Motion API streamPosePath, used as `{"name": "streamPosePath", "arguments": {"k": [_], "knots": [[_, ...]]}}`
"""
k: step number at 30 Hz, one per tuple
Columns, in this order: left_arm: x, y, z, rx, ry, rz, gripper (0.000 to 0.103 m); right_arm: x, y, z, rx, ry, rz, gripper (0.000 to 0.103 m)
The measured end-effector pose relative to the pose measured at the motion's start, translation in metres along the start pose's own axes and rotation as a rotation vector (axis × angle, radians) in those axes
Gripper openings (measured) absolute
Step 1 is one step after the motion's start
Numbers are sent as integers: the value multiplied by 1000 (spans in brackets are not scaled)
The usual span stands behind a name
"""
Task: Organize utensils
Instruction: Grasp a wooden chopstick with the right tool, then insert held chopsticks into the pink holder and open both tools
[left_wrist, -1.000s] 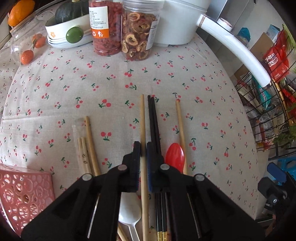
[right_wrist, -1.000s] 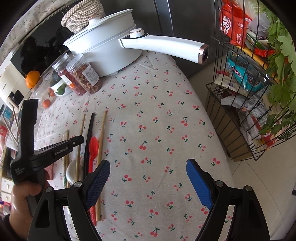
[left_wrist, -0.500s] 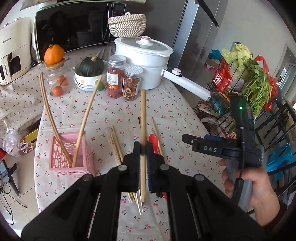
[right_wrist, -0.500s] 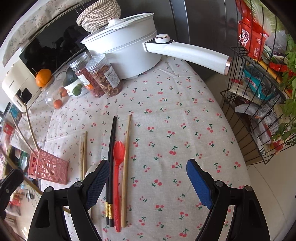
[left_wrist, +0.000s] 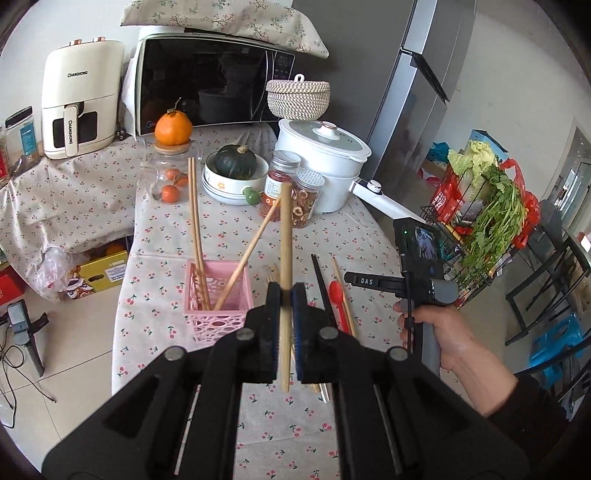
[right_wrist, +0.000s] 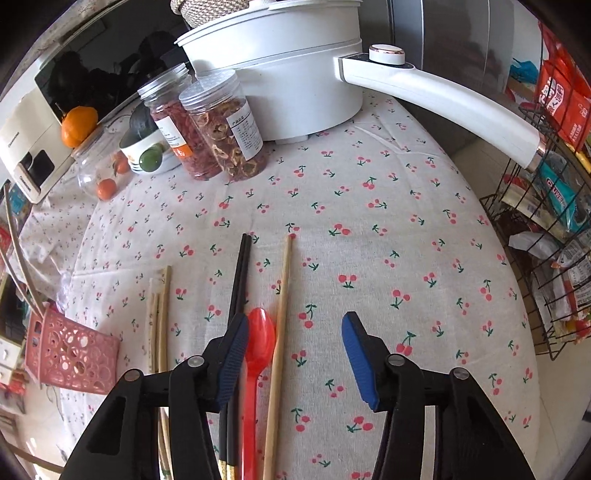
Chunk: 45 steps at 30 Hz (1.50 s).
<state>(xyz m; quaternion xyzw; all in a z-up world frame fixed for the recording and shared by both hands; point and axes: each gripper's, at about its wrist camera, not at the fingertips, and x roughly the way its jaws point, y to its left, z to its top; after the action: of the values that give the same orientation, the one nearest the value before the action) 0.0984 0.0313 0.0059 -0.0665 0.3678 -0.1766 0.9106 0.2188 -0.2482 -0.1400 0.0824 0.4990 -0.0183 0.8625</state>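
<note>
Basically, left gripper (left_wrist: 285, 295) has its pads pinched on one wooden chopstick (left_wrist: 284, 236), held roughly upright in the air, above and just right of the pink basket (left_wrist: 218, 317), which already has two long wooden sticks (left_wrist: 195, 229) leaning in it. Step in hand looks like dropping this one into the basket. To do it well: shift left until the lower end of the chopstick is over the basket's mouth, keep it near vertical so it doesn't snag the openwork wall, aim for the gap between the two leaning sticks, lower before letting go; the basket looks light, so a side knock could tip it. Right gripper (right_wrist: 293, 354) hangs with fingers spread wide and nothing between them, low over the tablecloth (right_wrist: 369, 229), over the red spoon (right_wrist: 258, 343) and a wooden chopstick (right_wrist: 281, 317); black chopsticks (right_wrist: 238, 280) lie just left. Probably staging the next pick, so keep it clear of the basket.
</note>
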Motion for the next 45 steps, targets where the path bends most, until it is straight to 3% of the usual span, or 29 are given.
{"name": "streamPosePath", "arguments": {"k": [5,10,12,17,24,37,45], "knots": [[5,10,-2,-9,21,18,7,25,4,14,33,-9,16,30],[7,19,-4,-6,34,32,7,49,6,15,-9,-2,-62,20],[6,22,-5,-10,37,38,7,48,10,14,-50,1,-105,11],[4,30,-4,-30,33,44,7,37,7,9,-56,2,-126,6],[-8,33,-2,-33,2,45,7,-33,23,-1,-104,-122,-124,5],[-36,38,1,-62,-91,54,7,-155,43,-42,-131,-321,-15,5],[-60,40,10,-77,-244,90,7,-211,65,-52,-158,-451,68,5]]}}
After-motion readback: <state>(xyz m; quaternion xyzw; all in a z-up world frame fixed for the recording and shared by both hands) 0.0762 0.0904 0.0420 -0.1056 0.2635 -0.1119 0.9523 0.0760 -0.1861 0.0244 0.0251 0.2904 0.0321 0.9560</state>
